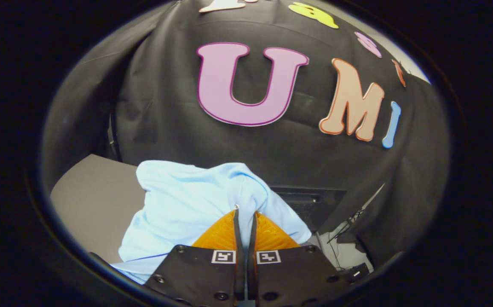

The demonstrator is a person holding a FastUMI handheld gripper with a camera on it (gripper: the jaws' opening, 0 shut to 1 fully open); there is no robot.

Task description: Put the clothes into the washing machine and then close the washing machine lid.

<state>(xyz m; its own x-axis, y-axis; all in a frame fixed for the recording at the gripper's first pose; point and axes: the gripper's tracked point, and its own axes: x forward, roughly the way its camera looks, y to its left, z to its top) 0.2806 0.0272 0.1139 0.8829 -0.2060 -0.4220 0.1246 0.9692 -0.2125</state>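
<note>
Between claw (245,212) fingers: pinched light-blue garment (186,204), no label readable.

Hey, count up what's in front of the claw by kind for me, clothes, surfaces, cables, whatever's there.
Light blue garment, pinched in the shut claw: 1
Grey tabletop: 1
Bundle of dark cables beyond the garment: 1
Total: 3
</note>
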